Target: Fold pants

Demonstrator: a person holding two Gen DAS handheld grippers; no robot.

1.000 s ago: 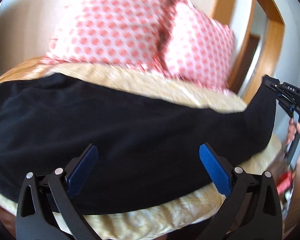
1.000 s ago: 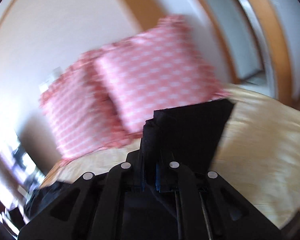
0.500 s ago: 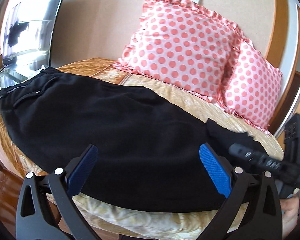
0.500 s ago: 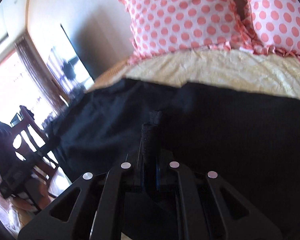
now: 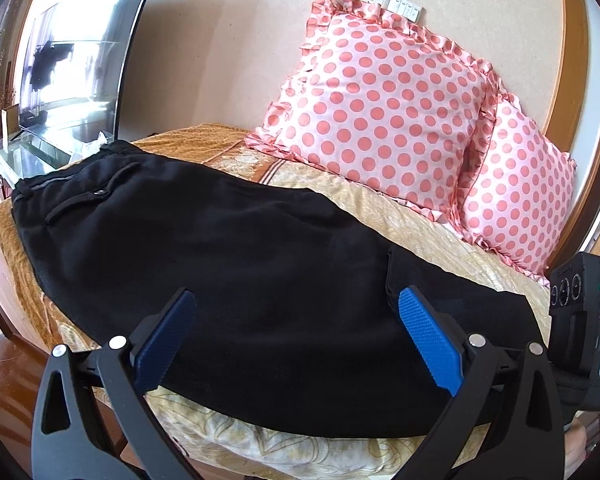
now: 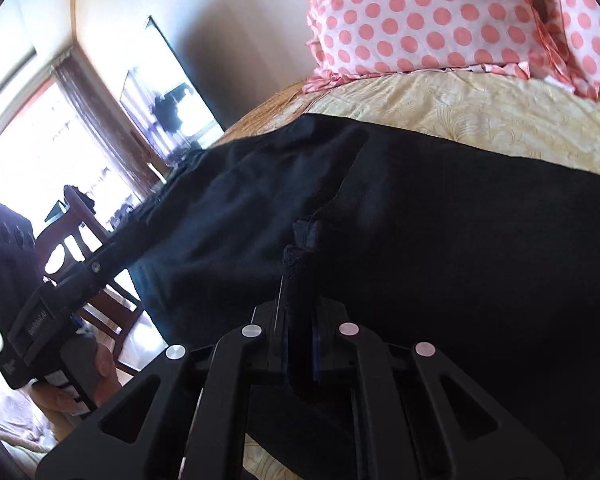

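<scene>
Black pants point(image 5: 227, 264) lie flat across a yellow bedspread point(image 5: 432, 228), waistband and pocket at the far left, legs running right. A leg end is folded back over the leg at the right point(image 5: 440, 280). My left gripper point(image 5: 295, 324) is open and empty, hovering above the middle of the pants. My right gripper point(image 6: 297, 344) is shut on a bunched hem of the pants point(image 6: 300, 252), held low over the fabric. Its body shows at the right edge of the left wrist view point(image 5: 576, 320).
Two pink polka-dot pillows point(image 5: 380, 112) lean on the wall behind the pants. A mirror and glass shelf point(image 5: 59, 80) stand at the far left. A wooden chair point(image 6: 95, 248) and a bright window lie beyond the bed. The bed's front edge point(image 5: 259, 440) is close below.
My right gripper has carried the leg end from high at the right down and leftward over the pants. The left gripper's view has swung left and steadied, still open.
</scene>
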